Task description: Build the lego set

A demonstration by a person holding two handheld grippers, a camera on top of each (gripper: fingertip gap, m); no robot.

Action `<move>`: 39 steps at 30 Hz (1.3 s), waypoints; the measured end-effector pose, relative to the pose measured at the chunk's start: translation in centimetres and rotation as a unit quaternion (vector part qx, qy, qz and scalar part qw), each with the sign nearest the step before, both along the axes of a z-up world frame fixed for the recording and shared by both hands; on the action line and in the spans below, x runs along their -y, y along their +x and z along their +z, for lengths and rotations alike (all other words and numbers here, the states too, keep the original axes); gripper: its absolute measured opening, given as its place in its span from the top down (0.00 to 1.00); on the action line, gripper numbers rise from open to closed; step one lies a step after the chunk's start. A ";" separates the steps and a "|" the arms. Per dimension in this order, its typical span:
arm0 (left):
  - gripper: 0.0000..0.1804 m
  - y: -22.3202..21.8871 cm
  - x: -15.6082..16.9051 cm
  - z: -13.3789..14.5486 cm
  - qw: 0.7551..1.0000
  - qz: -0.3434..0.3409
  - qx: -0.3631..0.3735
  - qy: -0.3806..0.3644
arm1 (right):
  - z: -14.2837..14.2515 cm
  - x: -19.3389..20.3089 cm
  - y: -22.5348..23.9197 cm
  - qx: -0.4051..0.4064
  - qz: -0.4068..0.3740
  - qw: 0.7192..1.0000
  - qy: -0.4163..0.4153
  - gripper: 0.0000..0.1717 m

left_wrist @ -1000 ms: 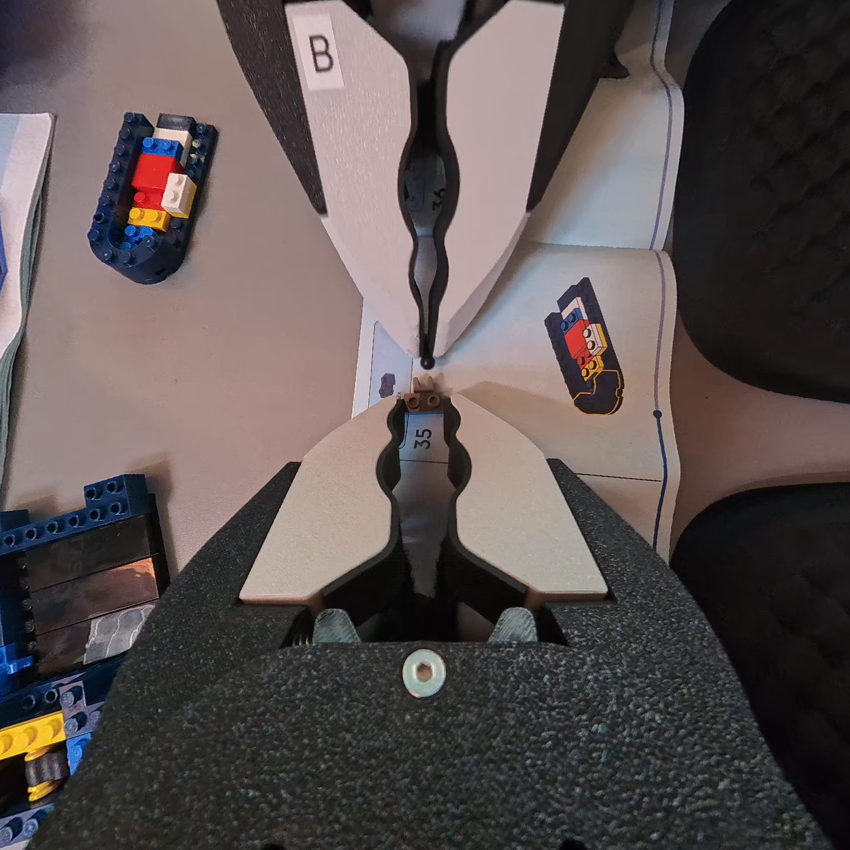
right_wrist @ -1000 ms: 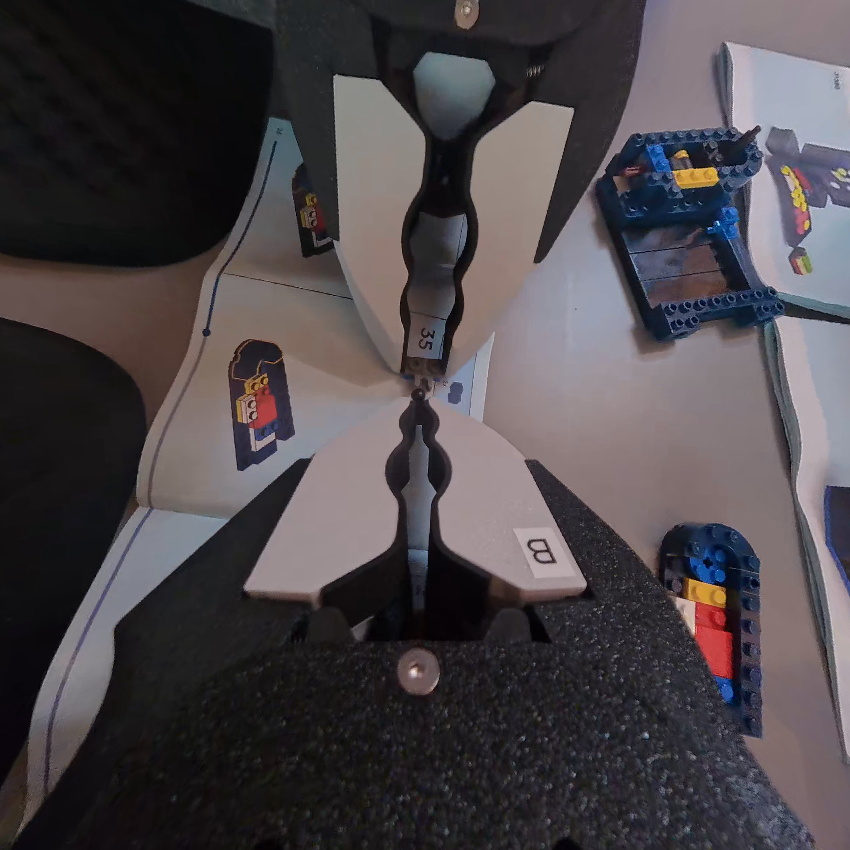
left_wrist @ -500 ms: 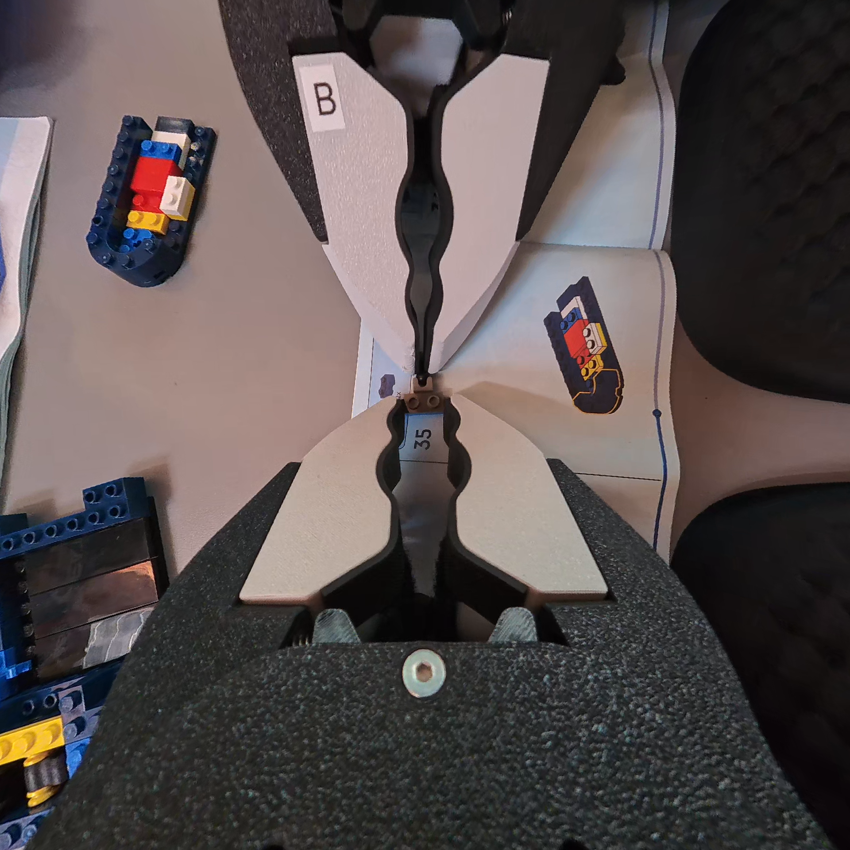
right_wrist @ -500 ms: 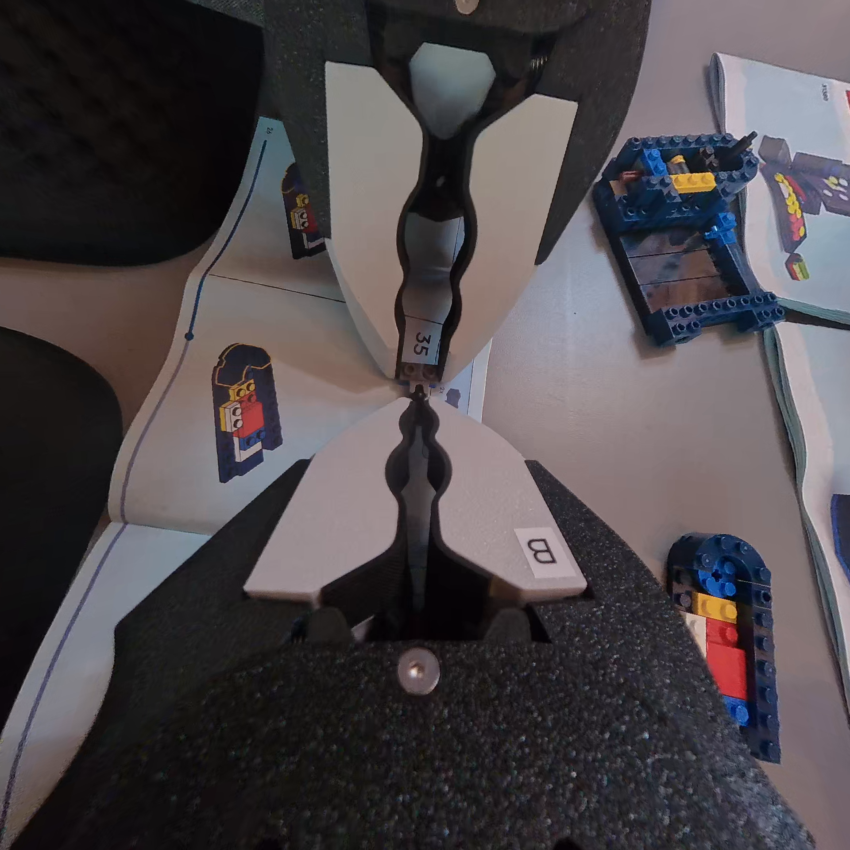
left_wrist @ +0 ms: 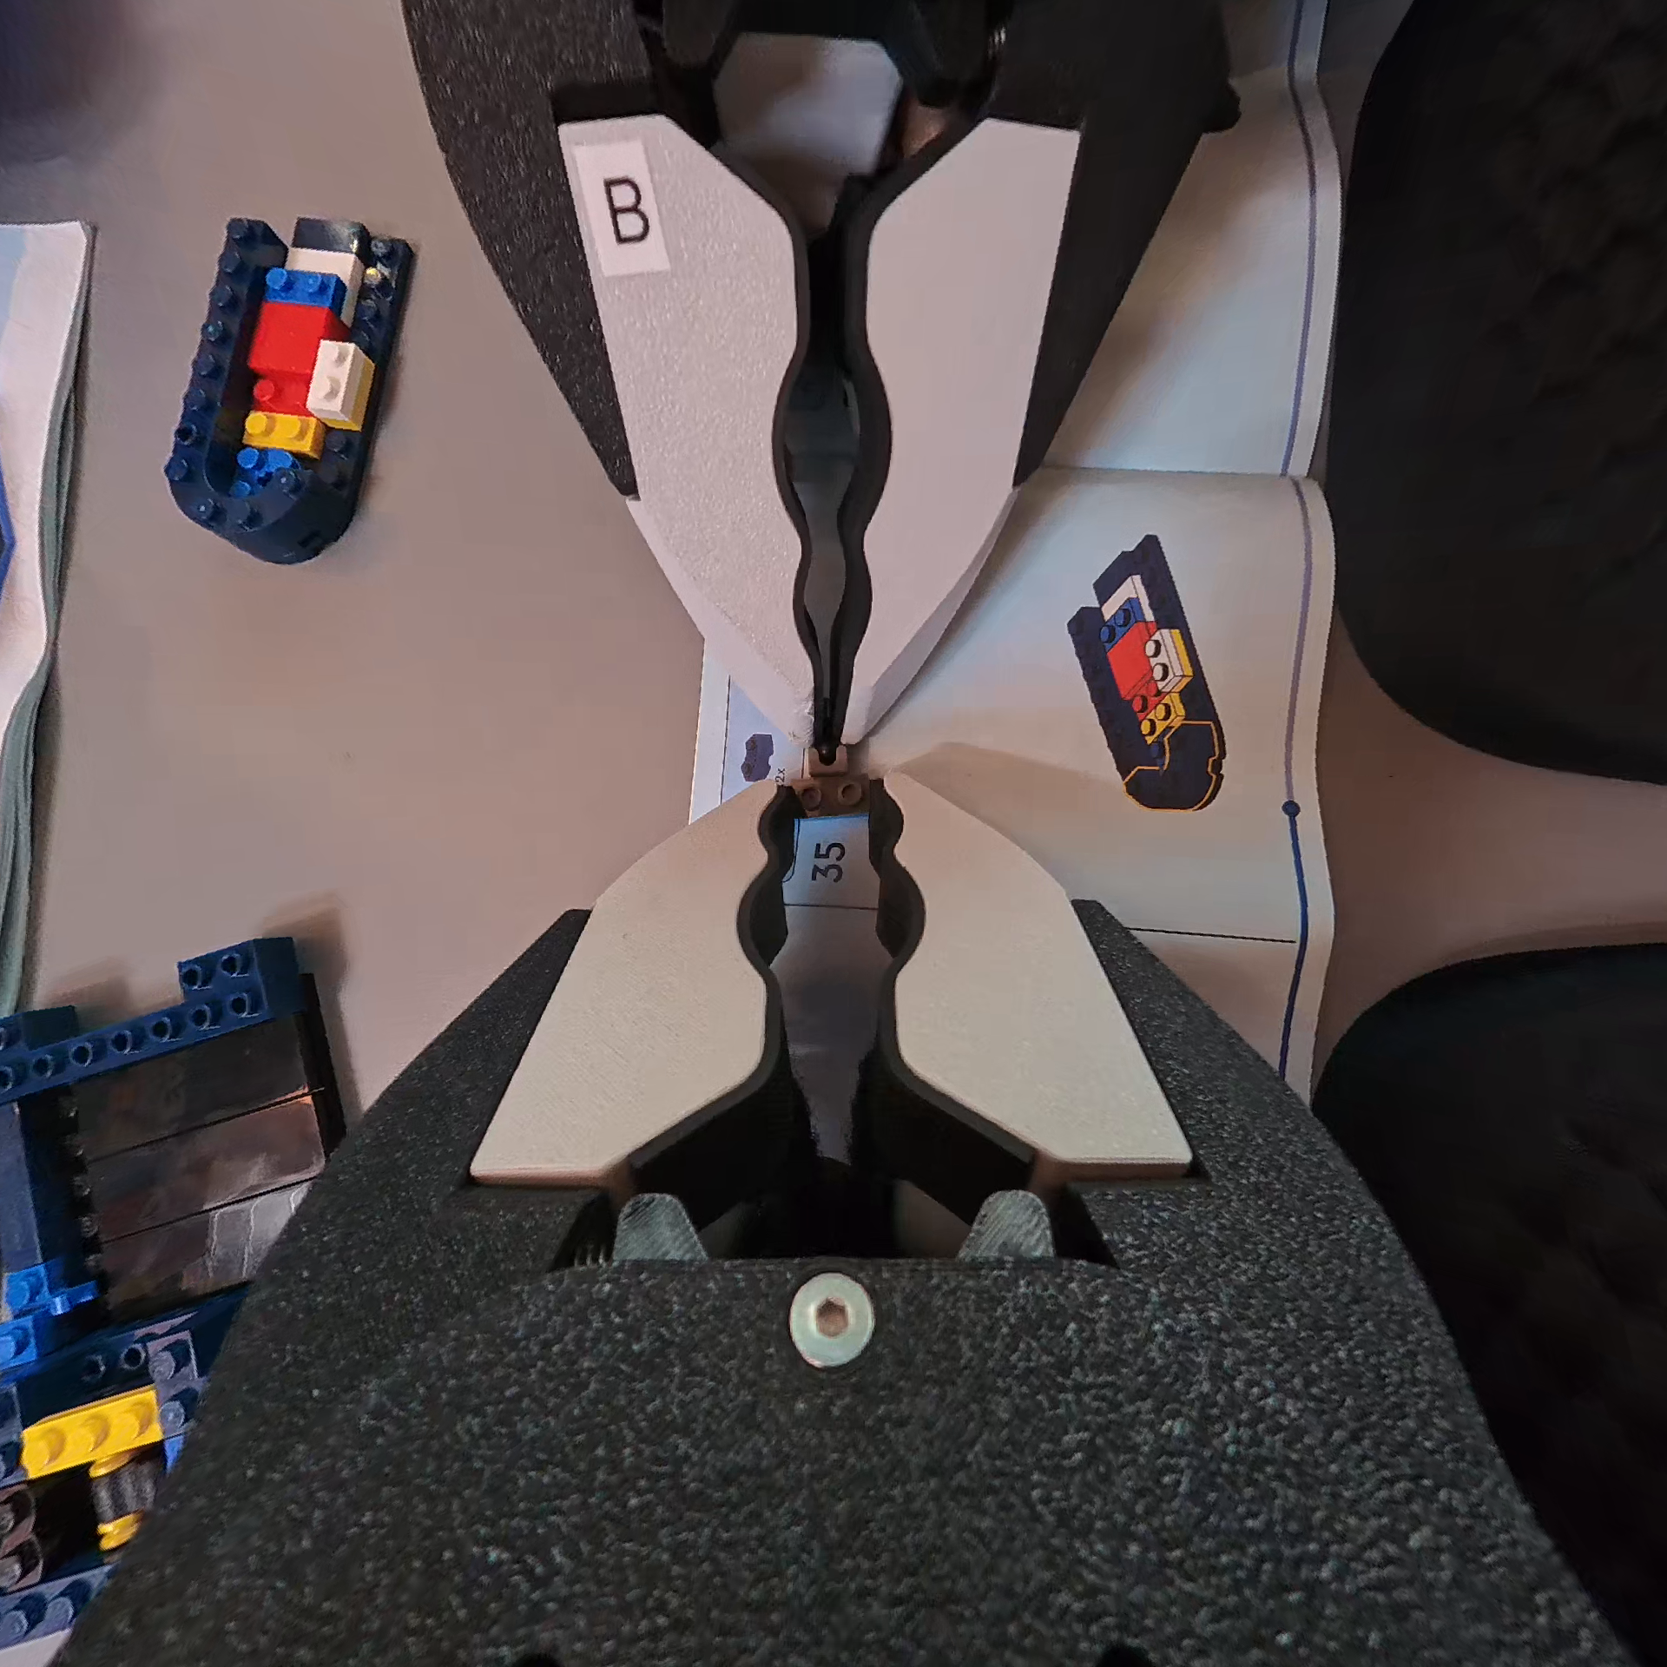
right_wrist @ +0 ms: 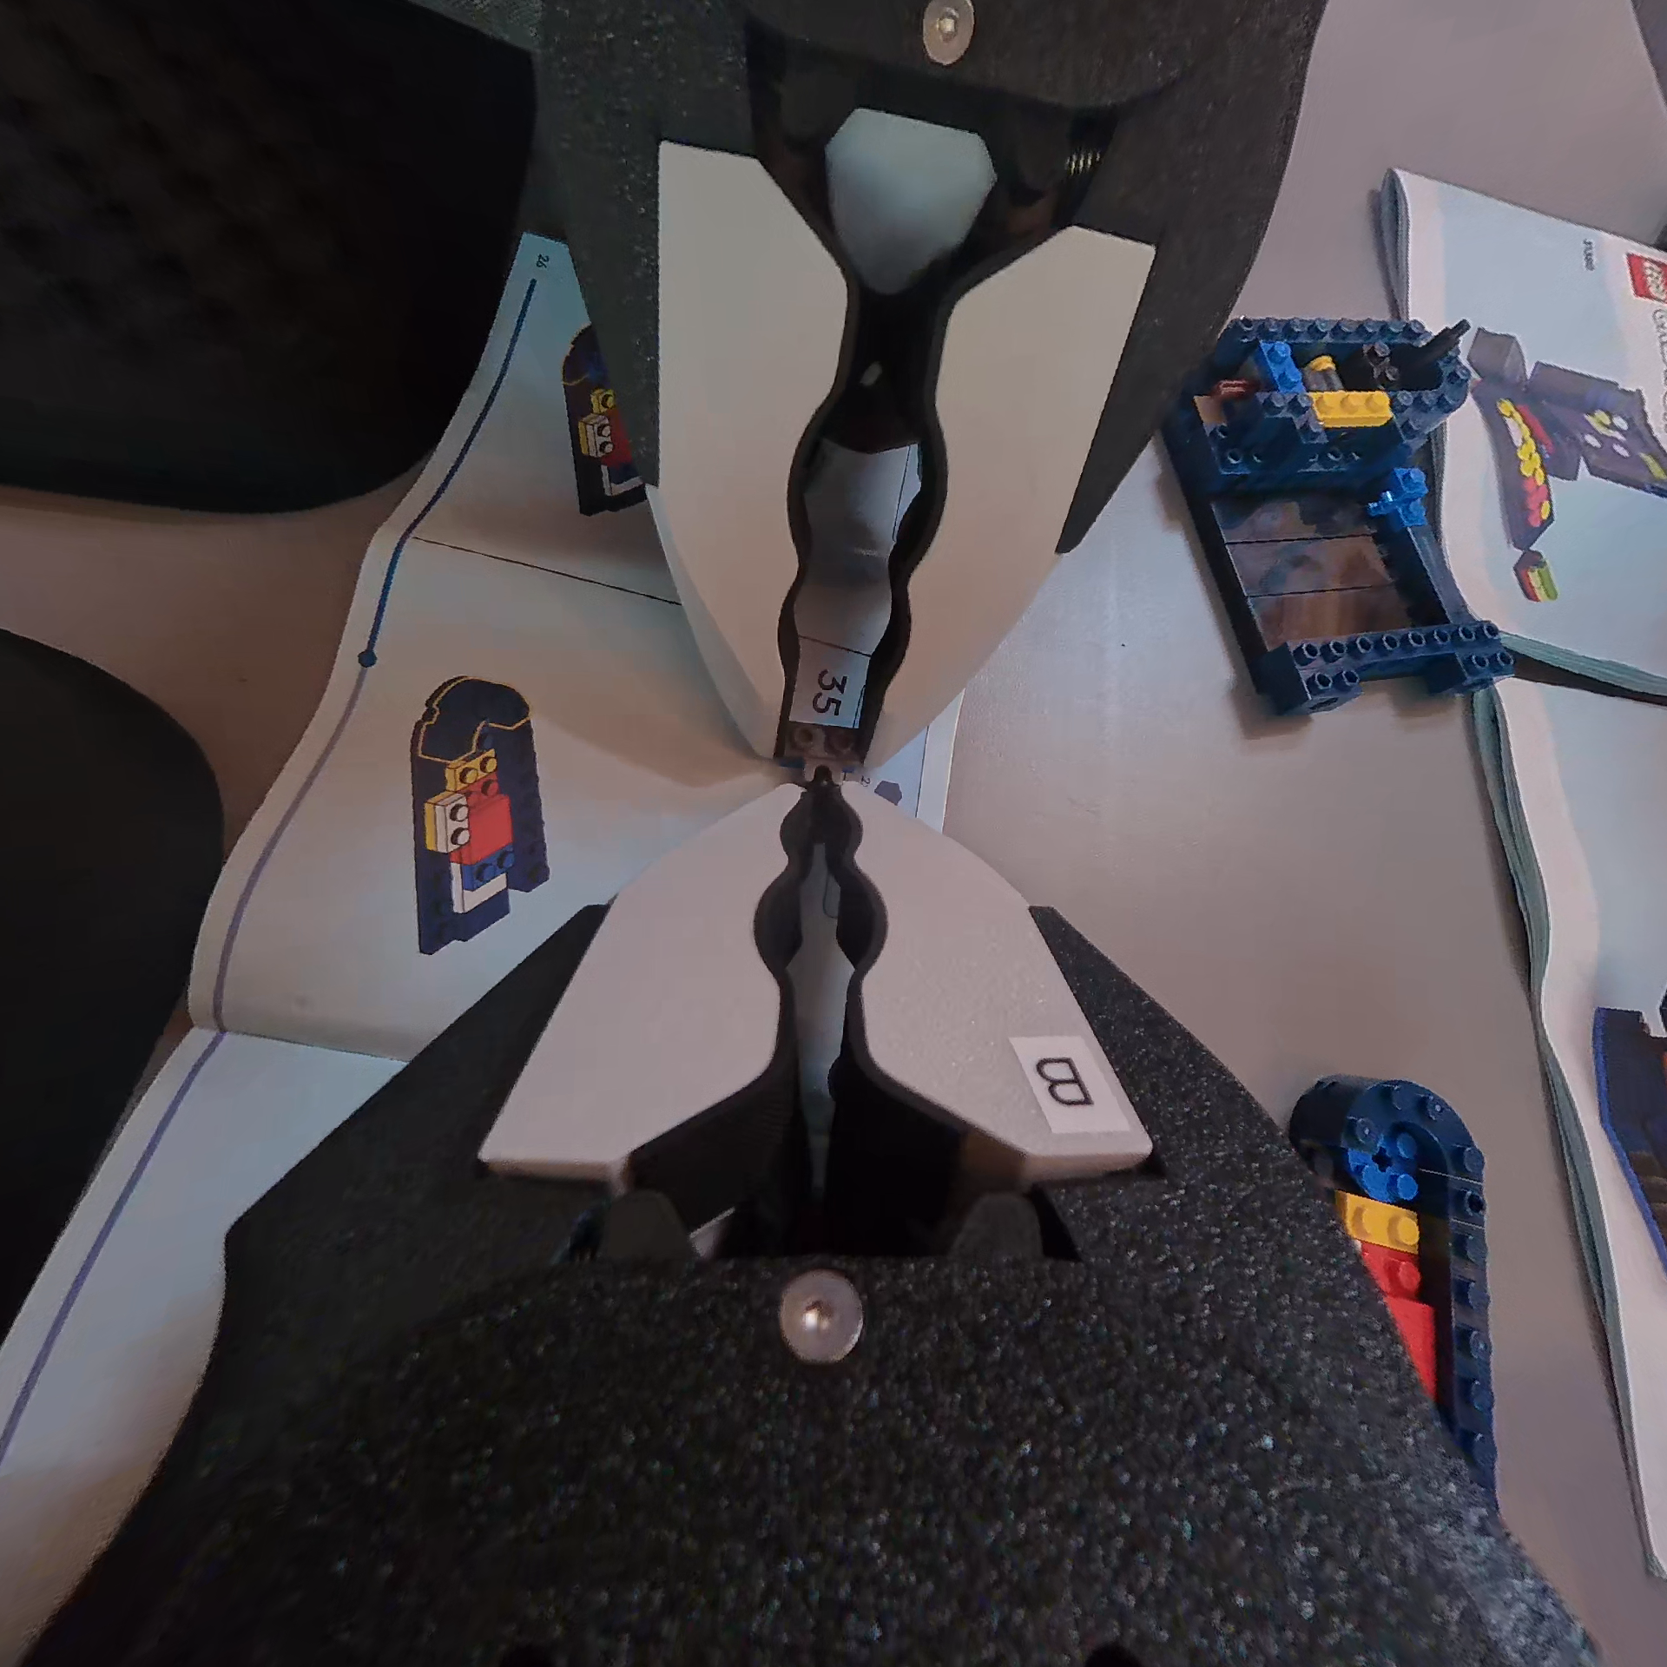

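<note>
My left gripper is clamped on a small brown brick above the open instruction booklet at the tabletop's edge. My right gripper, tip to tip with it, pinches a tiny black piece that touches the brick. A dark blue boat-shaped build sits well apart on the tabletop.
</note>
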State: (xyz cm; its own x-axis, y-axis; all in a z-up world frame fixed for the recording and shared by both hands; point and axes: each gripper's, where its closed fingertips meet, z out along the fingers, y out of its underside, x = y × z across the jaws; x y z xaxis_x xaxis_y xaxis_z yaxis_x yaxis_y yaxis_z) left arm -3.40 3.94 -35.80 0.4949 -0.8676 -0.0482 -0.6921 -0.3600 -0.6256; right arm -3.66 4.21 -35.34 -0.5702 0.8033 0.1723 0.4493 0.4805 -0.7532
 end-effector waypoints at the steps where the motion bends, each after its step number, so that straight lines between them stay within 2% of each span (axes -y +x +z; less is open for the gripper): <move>1: 0.91 0.0 0.0 0.0 1.000 0.000 -0.001 0.001 | 0.0 0.0 0.0 0.002 0.000 1.000 -0.003 0.99; 14: 0.91 -0.1 0.1 0.0 1.000 0.008 -0.021 0.002 | -0.1 0.1 -0.2 0.011 -0.012 1.000 -0.017 0.99; 16: 0.91 -0.1 0.0 0.0 1.000 0.010 -0.023 0.003 | -0.1 0.1 -0.2 0.012 -0.012 1.000 -0.017 0.96; 28: 0.91 -0.1 0.0 0.0 1.000 0.014 -0.022 0.003 | 0.2 -0.7 0.9 0.024 -0.020 0.999 -0.018 0.93; 37: 0.91 -0.1 0.0 0.0 1.000 0.012 -0.025 0.006 | -0.3 -0.1 0.9 0.053 -0.031 0.998 -0.025 0.93; 39: 0.91 -0.1 0.0 0.0 1.000 0.011 -0.025 0.007 | -0.4 -0.5 0.6 0.058 -0.057 0.996 -0.018 0.98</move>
